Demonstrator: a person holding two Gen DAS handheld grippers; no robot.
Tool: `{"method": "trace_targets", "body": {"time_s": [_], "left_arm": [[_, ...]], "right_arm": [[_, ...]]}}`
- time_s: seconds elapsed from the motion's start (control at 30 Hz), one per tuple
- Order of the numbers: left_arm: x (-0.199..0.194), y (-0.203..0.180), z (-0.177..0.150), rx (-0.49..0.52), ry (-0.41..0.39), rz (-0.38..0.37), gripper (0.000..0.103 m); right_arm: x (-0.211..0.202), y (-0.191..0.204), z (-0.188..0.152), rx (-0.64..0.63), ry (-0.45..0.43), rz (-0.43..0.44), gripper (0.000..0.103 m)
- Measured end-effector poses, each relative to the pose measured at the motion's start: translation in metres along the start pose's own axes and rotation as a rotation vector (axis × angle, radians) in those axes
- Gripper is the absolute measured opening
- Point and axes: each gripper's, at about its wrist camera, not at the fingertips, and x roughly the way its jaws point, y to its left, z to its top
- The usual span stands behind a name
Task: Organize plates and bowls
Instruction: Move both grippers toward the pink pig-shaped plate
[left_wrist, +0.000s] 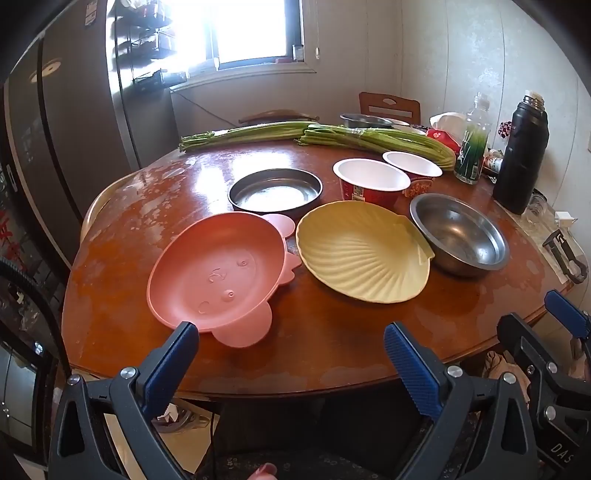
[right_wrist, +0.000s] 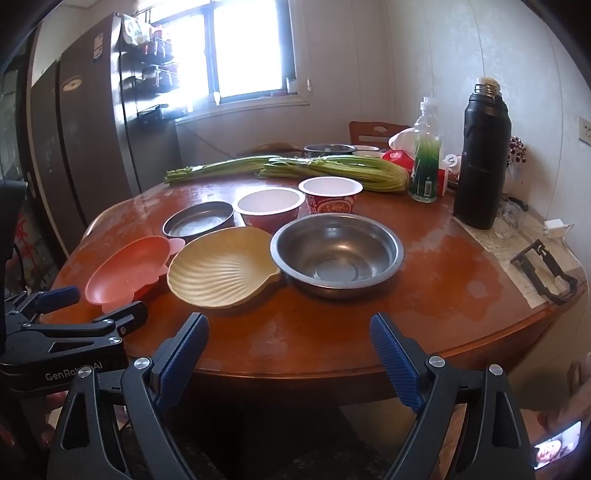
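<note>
- Six dishes sit on the round reddish-brown wooden desk (left_wrist: 332, 332), nothing stacked yet, so my guess is the sorting hasn't started.
- Near left is the pink plastic animal-shaped plate (left_wrist: 218, 273); just to its right, maybe touching, is the pale yellow scallop-shell plastic plate (left_wrist: 362, 251), and right of that the steel mixing bowl (right_wrist: 336, 254), with the shell's edge about touching its rim.
- Behind them: a shallow round steel pan (left_wrist: 275, 190) and two red-and-white paper noodle cups (left_wrist: 369, 181), side by side.
- Left gripper (left_wrist: 291, 350) hangs at the near desk edge with its fingers spread wide and gripping nothing; one tip is right by the pink plate's near rim, can't tell if it touches.
- Right gripper (right_wrist: 290, 345) is the same deal, fingers released and empty, lined up toward the steel bowl.
- Handling-wise, the plastic plates look light and stiff, so pinch the rim. The steel bowl is probably slick and heavier; grab its rolled lip. The paper cups will likely crush, so go easy on the wall.
- Far-side bunches of long green stalks (left_wrist: 258, 134) and the tall black thermos flask (right_wrist: 480, 162) stay out of it.
</note>
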Motion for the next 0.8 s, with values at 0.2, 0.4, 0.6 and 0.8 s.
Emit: {"method": "trace_targets", "body": {"time_s": [0.2, 0.4, 0.6, 0.8], "left_arm": [[-0.0033, 0.0015, -0.0026, 0.001, -0.002, -0.001, 0.101], [0.0019, 0.0005, 0.0003, 0.005, -0.004, -0.003, 0.101], [-0.0015, -0.0025, 0.0022, 0.0, -0.004, -0.004, 0.101], [-0.0028, -0.0016, 0.0024, -0.006, -0.005, -0.007, 0.101]], "right_arm": [[-0.0005, -0.0004, 0.0004, 0.0, -0.001, -0.005, 0.09], [-0.0006, -0.0023, 0.0008, 0.004, -0.001, -0.012, 0.09], [-0.0019, -0.002, 0.0002, 0.004, -0.004, -0.017, 0.09], [-0.0017, -0.0011, 0.0006, 0.002, -0.004, -0.011, 0.09]]}}
